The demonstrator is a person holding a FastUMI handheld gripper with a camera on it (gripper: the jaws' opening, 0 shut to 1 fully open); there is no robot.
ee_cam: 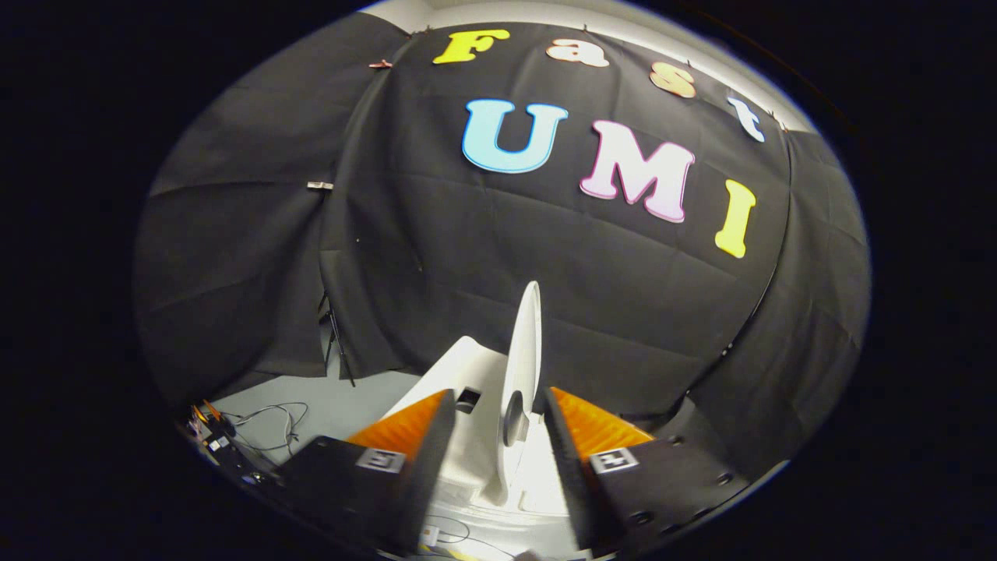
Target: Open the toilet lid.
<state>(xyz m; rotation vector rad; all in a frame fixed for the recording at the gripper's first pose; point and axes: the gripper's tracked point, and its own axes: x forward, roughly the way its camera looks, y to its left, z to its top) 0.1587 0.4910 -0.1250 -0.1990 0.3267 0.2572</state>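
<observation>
The white toilet lid (523,343) stands raised and nearly upright, seen edge-on, rising between my two fingers and above their tips. A grey bumper pad (514,417) shows on its face. My gripper (501,392) is open, with the orange fingers (409,425) on either side of the lid. The right finger lies close to the lid's edge, while a gap separates the left finger from it. Behind and below the lid sits the white toilet body (467,362), and part of the seat rim (498,475) shows between the fingers.
The black cloth wall hangs close behind the toilet. To the left lies grey floor (343,405) with loose cables (273,417) and some small gear (210,432). A thin stand leg (336,343) stands by the cloth.
</observation>
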